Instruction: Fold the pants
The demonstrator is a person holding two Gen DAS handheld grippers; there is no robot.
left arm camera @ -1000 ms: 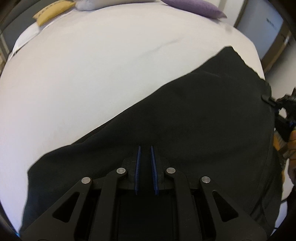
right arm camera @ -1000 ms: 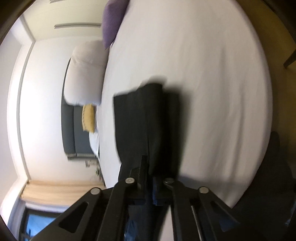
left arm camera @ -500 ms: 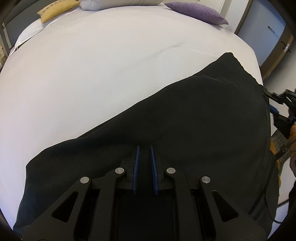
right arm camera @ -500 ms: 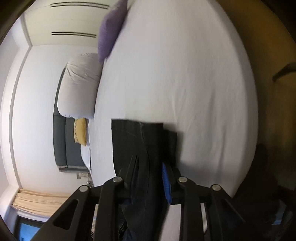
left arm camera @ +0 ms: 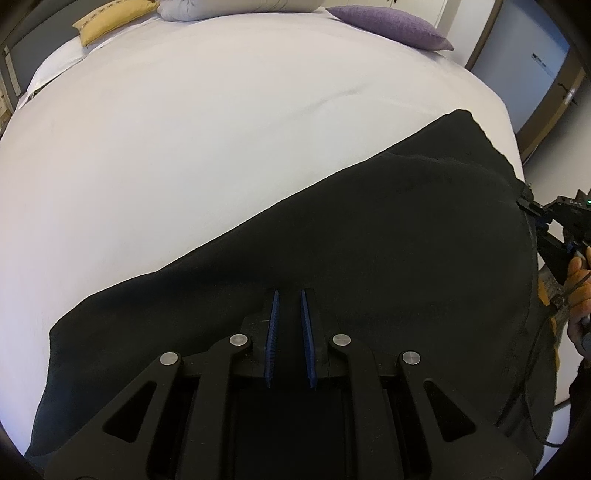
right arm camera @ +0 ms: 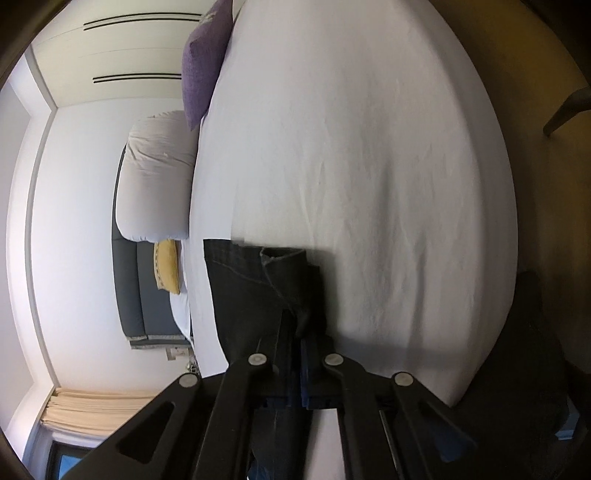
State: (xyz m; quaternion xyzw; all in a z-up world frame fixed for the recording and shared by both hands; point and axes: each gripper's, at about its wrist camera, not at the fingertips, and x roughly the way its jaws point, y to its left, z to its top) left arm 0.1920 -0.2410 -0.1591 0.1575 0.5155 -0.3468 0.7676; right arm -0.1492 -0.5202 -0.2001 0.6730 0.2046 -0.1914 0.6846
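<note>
Because the left gripper (left arm camera: 289,295) sat low over the cloth with its two blue pads (left arm camera: 272,332) a narrow slot apart, I could not tell whether any fabric lay between them; black on black swallowed the detail. The pants (left arm camera: 369,251) lay spread across the near corner of the white bed (left arm camera: 184,147), a dark sheet running from the lower left up to a far corner near the bed's right edge; they looked soft and limp, a medium-weight denim by the stitching in the right wrist view (so likely to sag and drag, not slide), and best taken at a hem, waistband or seam where the layers bunch thick enough to pinch. At that right edge the right gripper (right arm camera: 295,325) was closed on a doubled fold of the pants (right arm camera: 258,288), the cloth running back between the fingers and out of sight beneath the linkage; a hand (left arm camera: 578,295) showed only in part at the margin. Which end was waist and which was leg I could not make out; the near edge was cut off by the left gripper's frame. Farther off lay a purple cushion (left arm camera: 388,26), a yellow pillow (left arm camera: 110,18) and a grey headboard (right arm camera: 136,288).
</note>
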